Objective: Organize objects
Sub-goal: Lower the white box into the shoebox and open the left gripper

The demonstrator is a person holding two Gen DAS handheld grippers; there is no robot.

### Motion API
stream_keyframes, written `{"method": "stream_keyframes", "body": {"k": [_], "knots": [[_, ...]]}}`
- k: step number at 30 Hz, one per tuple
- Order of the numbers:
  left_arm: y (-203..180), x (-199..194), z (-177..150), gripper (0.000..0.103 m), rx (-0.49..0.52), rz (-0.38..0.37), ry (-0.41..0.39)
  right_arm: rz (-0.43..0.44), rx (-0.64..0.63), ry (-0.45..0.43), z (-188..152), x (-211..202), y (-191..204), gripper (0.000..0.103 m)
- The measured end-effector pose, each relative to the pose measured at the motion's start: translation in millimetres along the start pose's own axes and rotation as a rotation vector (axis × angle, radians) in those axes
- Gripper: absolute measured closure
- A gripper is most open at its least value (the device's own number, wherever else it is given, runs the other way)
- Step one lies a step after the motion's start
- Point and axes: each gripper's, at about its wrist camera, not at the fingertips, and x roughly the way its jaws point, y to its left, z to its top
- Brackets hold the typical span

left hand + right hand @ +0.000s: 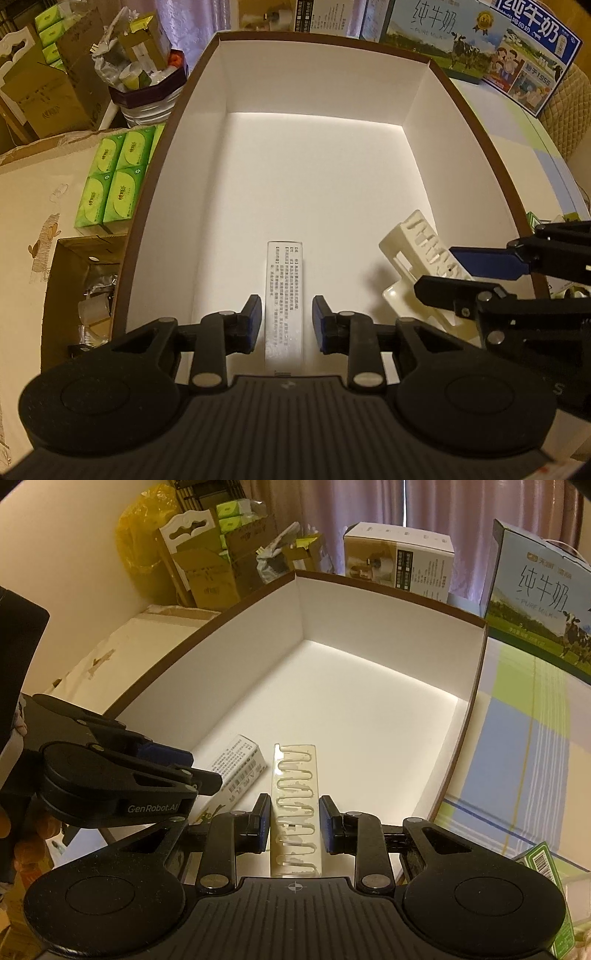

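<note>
A big white box with a brown rim (469, 99) stands on the table; it also shows in the right wrist view (476, 686). My left gripper (287, 319) is open inside it, its pads a little apart from a narrow white printed carton (284, 291) that lies on the box floor. The carton shows again in the right wrist view (240, 771). My right gripper (293, 821) is open around a cream plastic rack with wavy slots (295, 805), with small gaps on both sides. The rack (421, 258) leans near the box's right wall.
Milk cartons (480, 44) stand behind the box, also in the right wrist view (535, 609). Green tissue packs (114, 181) and open cardboard boxes (81, 295) lie to the left. A checked tablecloth (517, 757) lies right of the box, with a green-labelled packet (546, 864) near my right gripper.
</note>
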Motion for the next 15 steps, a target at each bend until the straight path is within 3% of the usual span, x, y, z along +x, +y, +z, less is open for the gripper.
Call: {"method": "stream_keyframes", "body": {"k": [4,15], "knots": [[0.1,-0.2,-0.3,0.077,0.002,0.001,0.004,0.000,-0.001,0.003,0.3,0.5,0.6,0.079],[0.1,-3.8,-1.1,0.062,0.005,0.011,-0.001,0.008,-0.018,0.000,-0.7,2.0,3.3,0.075]]}}
